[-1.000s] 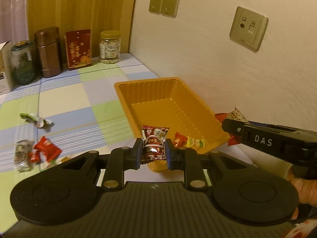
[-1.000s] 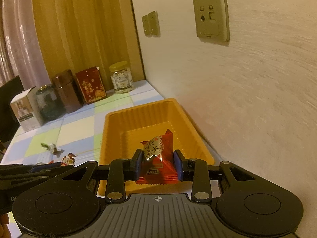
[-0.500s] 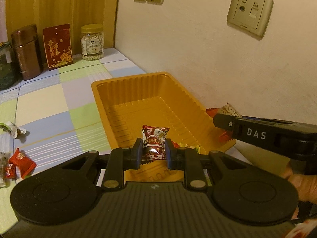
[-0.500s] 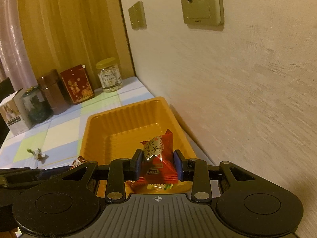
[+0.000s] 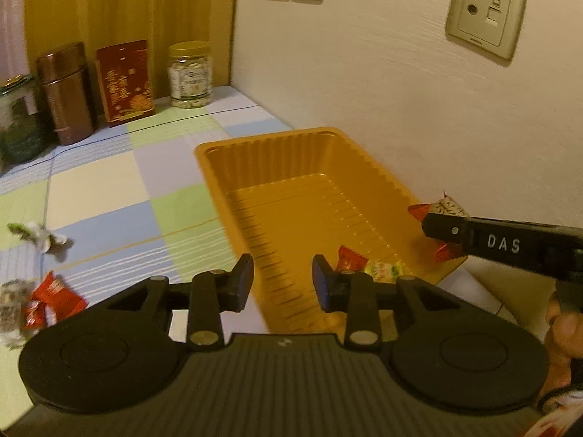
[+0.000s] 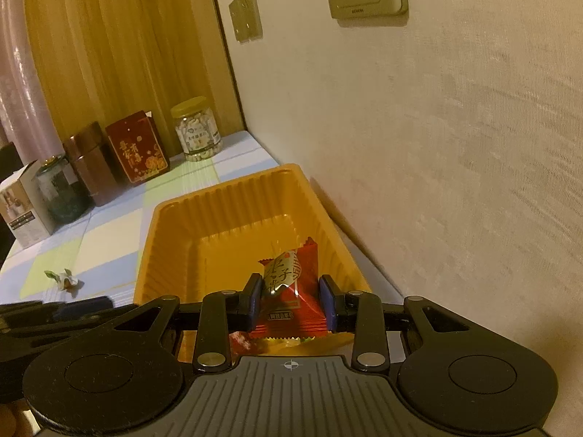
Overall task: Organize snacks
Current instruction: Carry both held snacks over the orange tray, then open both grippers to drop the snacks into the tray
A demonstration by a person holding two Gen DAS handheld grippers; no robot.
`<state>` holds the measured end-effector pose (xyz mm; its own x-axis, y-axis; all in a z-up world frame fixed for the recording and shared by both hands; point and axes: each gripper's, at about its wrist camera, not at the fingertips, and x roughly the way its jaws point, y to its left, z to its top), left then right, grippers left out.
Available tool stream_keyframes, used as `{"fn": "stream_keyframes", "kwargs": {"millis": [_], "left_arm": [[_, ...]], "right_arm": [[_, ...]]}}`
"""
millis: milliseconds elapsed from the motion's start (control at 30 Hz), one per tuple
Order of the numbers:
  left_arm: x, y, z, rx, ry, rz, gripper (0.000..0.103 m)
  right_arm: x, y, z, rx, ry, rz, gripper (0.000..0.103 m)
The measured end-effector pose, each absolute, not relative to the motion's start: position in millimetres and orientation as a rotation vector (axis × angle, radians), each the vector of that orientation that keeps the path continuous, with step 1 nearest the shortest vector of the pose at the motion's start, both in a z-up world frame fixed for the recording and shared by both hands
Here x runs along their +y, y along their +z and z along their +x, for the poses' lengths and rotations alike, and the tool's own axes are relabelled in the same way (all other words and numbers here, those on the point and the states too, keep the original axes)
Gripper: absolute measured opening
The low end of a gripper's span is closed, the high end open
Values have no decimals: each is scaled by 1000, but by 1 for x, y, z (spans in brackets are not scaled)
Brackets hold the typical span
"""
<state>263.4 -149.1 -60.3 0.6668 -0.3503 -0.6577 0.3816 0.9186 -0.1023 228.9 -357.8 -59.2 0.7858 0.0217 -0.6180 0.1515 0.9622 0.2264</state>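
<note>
An orange plastic tray point(image 5: 291, 167) stands against the wall. My left gripper point(image 5: 282, 273) hovers over the tray's near end; its jaws are opening and nothing is between them. A red candy point(image 5: 350, 258) and a yellow-green candy point(image 5: 382, 269) lie in the tray's near right corner. My right gripper point(image 6: 290, 302) is shut on a red snack packet point(image 6: 291, 291) with a gold label, above the near end of the tray point(image 6: 226, 211). In the left wrist view the right gripper point(image 5: 442, 227) reaches in from the right with the packet point(image 5: 450, 211).
Loose candies lie on the checked tablecloth at left: red ones point(image 5: 51, 296) and a green-white one point(image 5: 38, 235). At the back stand a brown tin point(image 5: 67, 94), a red box point(image 5: 125, 80), a lidded jar point(image 5: 190, 73) and a white box point(image 6: 22, 211). The wall is close on the right.
My left gripper's jaws have opened, and the red-and-white candy they held is gone from between them. Both grippers have moved forward and lower over the tray; the right grip is unchanged.
</note>
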Motion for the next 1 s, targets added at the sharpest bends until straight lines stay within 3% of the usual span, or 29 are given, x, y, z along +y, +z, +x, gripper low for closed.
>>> {"fn": "stream_keyframes", "kwargs": {"millis": [533, 600, 633, 667, 1000], "left_arm": [[-129, -55, 254, 726, -363, -1, 36], [-127, -56, 253, 728, -358, -1, 37], [-126, -56, 252, 728, -357, 0, 37], [-124, -56, 251, 728, -355, 4, 37], [-108, -49, 228, 735, -320, -24, 38]], "right_arm": [[-353, -57, 243, 630, -4, 332, 34], [-355, -61, 248, 623, 13, 363, 44], [-356, -62, 248, 623, 13, 373, 65], [-357, -64, 246, 616, 8, 389, 71], [-355, -58, 210, 649, -16, 412, 71]]}}
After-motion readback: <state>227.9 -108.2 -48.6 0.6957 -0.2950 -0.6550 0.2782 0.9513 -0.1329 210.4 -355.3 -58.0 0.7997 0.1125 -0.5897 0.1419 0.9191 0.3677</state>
